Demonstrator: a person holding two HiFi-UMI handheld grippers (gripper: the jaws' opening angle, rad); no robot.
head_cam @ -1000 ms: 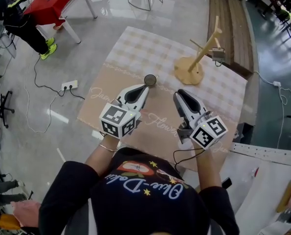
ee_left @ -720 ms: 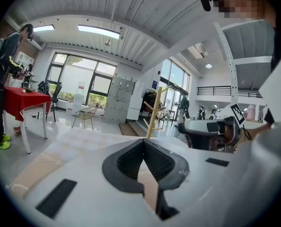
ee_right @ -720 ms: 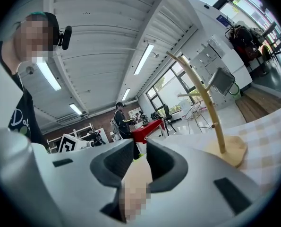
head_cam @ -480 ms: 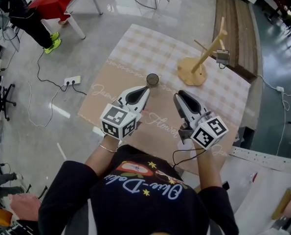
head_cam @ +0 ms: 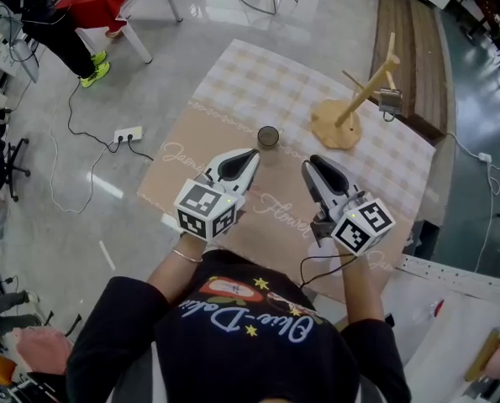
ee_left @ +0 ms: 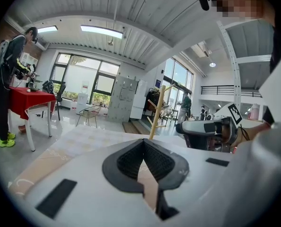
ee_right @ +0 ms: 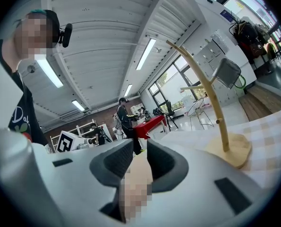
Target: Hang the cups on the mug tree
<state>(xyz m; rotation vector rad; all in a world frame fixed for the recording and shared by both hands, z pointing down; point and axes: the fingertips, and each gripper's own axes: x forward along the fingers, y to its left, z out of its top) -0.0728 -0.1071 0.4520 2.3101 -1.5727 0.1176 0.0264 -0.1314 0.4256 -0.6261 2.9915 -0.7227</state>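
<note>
A loose cup (head_cam: 268, 136) is standing on the table (head_cam: 250, 74) near the middle of the frame, and the mug tree (head_cam: 338, 130) is standing on the same table to its right, well apart from it. A hanging cup (head_cam: 390, 101) is sitting on the tree's right side, seemingly on a lower peg. A bench (head_cam: 405, 49) is lying beyond the table at the upper right, and a power strip (head_cam: 122, 133) is lying on the floor at the left.

The head view looks steeply down from overhead; both low gripper views face twelve o'clock, sharing the mug tree (head_cam: 352, 107).
</note>
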